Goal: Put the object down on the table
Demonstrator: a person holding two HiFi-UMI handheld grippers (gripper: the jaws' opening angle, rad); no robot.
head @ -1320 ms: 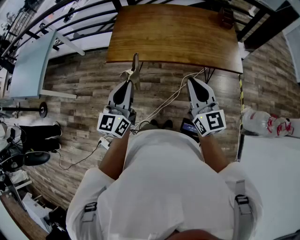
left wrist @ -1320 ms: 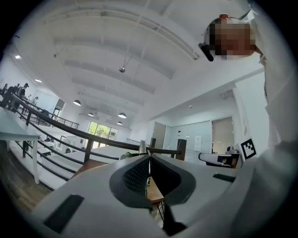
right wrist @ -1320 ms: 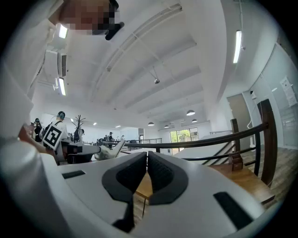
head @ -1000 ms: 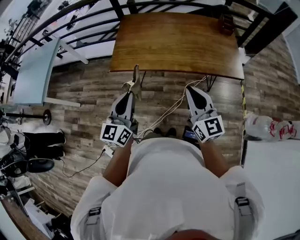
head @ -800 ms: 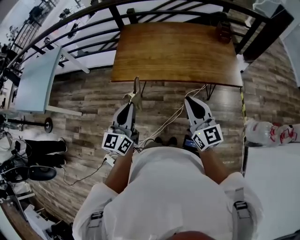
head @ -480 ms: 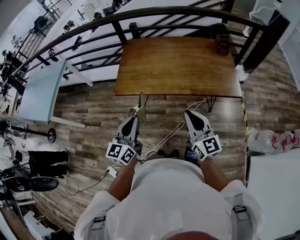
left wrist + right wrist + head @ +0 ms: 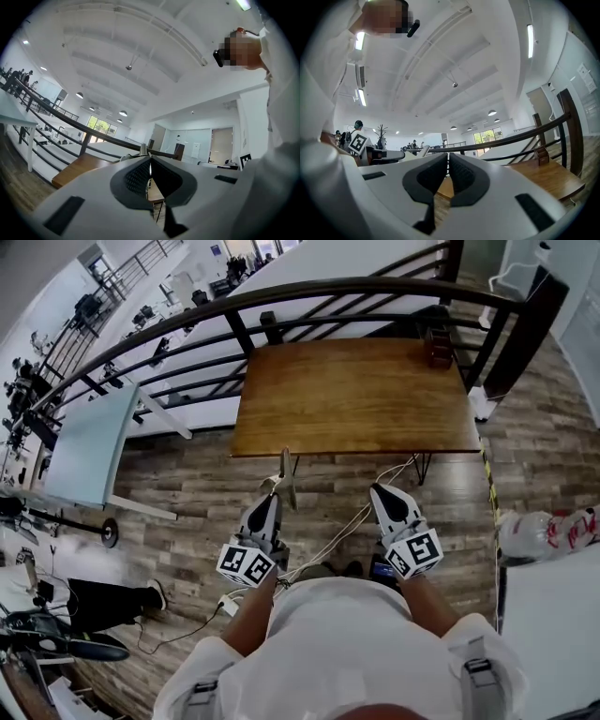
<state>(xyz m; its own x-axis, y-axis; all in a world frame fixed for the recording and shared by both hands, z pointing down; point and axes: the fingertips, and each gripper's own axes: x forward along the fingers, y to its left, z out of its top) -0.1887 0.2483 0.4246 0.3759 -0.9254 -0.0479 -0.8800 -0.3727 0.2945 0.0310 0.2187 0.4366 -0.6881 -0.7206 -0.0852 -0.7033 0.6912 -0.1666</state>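
A slim pale object [image 7: 284, 471] sticks up out of the tips of my left gripper [image 7: 274, 495], which is shut on it; I cannot tell what the object is. In the left gripper view only its thin end [image 7: 143, 149] shows above the closed jaws of my left gripper [image 7: 150, 160]. My right gripper [image 7: 380, 489] is held level beside it, shut with nothing in it, and the right gripper [image 7: 447, 157] shows the same from its own view. Both hang over the plank floor, short of the near edge of the wooden table [image 7: 356, 395].
A small dark wooden item [image 7: 439, 343] stands at the table's far right corner. A black railing [image 7: 281, 296] runs behind the table. A pale blue table [image 7: 84, 442] is at the left, a plastic bag [image 7: 548, 531] and a white surface [image 7: 553, 634] at the right. Cables [image 7: 328, 535] trail on the floor.
The table has slid down the head view and the railing behind it has come into sight. Both grippers keep their pose, the left with the same hold on the slim object.
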